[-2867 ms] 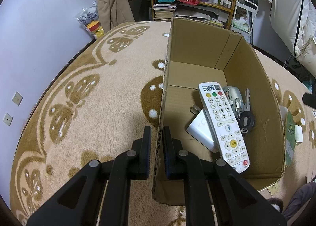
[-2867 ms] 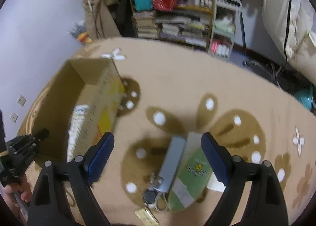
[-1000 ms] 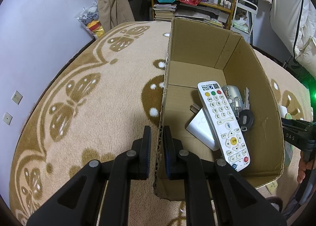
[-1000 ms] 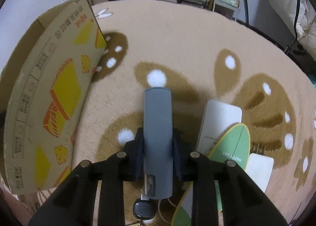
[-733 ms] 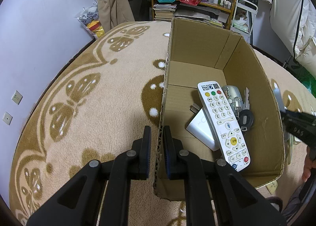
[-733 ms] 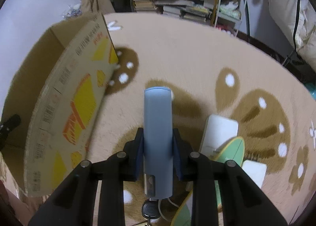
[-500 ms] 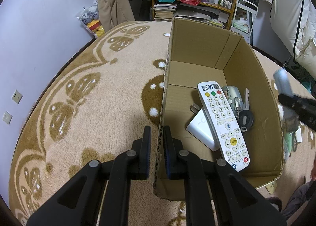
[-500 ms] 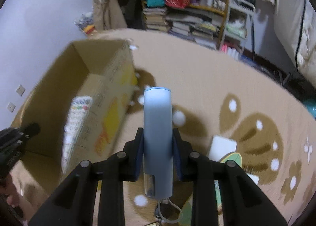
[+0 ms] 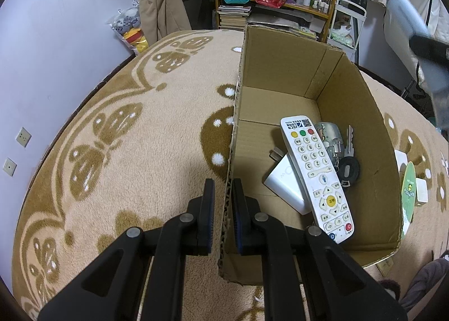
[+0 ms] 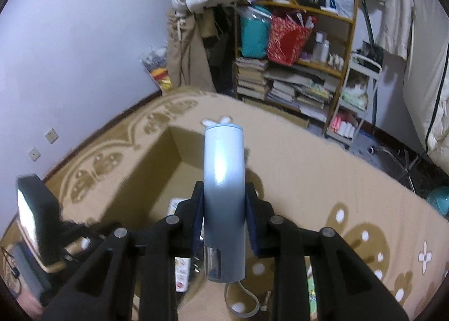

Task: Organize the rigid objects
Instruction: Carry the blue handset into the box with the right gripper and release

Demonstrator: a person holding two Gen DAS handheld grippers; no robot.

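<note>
My left gripper [image 9: 223, 194] is shut on the near left wall of an open cardboard box [image 9: 280, 68] on the carpet. Inside lie a white remote [image 9: 315, 175], a white charger [image 9: 283, 182], keys [image 9: 348, 152] and a small silver item [image 9: 328, 131]. My right gripper [image 10: 224, 203] is shut on a blue-grey oblong device [image 10: 224, 194] with a cord loop, held in the air above the box [image 10: 168, 169]. That device shows blurred at the upper right of the left wrist view [image 9: 412, 26].
A green oval card [image 9: 409, 186] and white pads [image 9: 421, 194] lie on the carpet right of the box. A cluttered shelf [image 10: 294, 62] stands at the back. The patterned carpet [image 9: 112, 138] spreads left of the box.
My right gripper has lifted the blue-grey device off the carpet and carried it up and left, over the box. My left gripper has kept its hold on the box wall.
</note>
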